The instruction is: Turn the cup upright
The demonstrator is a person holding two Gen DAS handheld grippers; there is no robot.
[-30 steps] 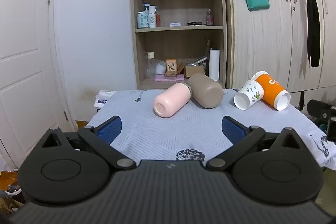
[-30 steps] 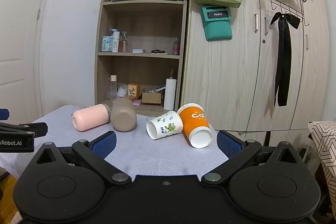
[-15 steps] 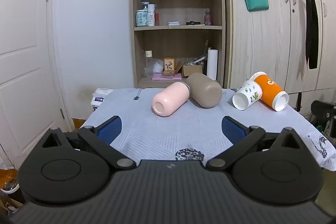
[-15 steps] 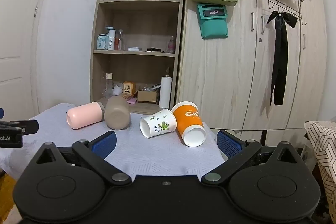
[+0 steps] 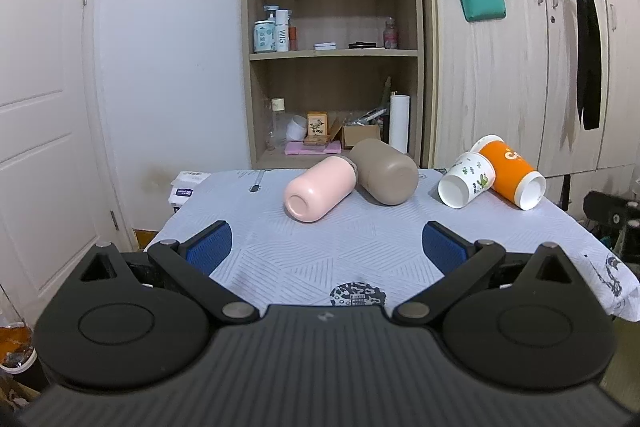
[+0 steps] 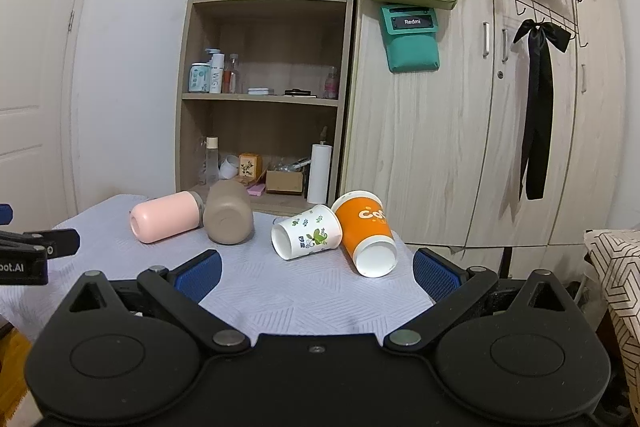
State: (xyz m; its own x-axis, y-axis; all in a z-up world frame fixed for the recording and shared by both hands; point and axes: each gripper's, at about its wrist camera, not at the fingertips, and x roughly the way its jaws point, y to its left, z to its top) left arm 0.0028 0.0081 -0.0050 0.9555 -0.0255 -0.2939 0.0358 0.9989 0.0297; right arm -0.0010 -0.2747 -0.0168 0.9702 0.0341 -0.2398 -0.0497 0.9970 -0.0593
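Several cups lie on their sides on a table with a pale patterned cloth [image 5: 344, 247]. A pink cup [image 5: 318, 193] touches a brown cup [image 5: 386, 177] at the middle. A white leaf-print cup [image 5: 466, 179] and an orange cup [image 5: 514, 177] lie at the right. In the right wrist view they are the pink cup [image 6: 164, 221], brown cup [image 6: 228, 217], white cup [image 6: 306, 237] and orange cup [image 6: 366, 233]. My left gripper [image 5: 326, 247] is open and empty, well short of the cups. My right gripper [image 6: 316, 273] is open and empty, just short of the white and orange cups.
A wooden shelf unit [image 5: 332, 59] with bottles and boxes stands behind the table. Wardrobe doors [image 6: 520, 127] are at the right, a white door [image 5: 40, 107] at the left. The left gripper shows at the left edge of the right wrist view [image 6: 28, 251].
Both cameras have shifted slightly; the cups sit a little lower and nearer in the right wrist view. No cup has moved. Both grippers stay open.
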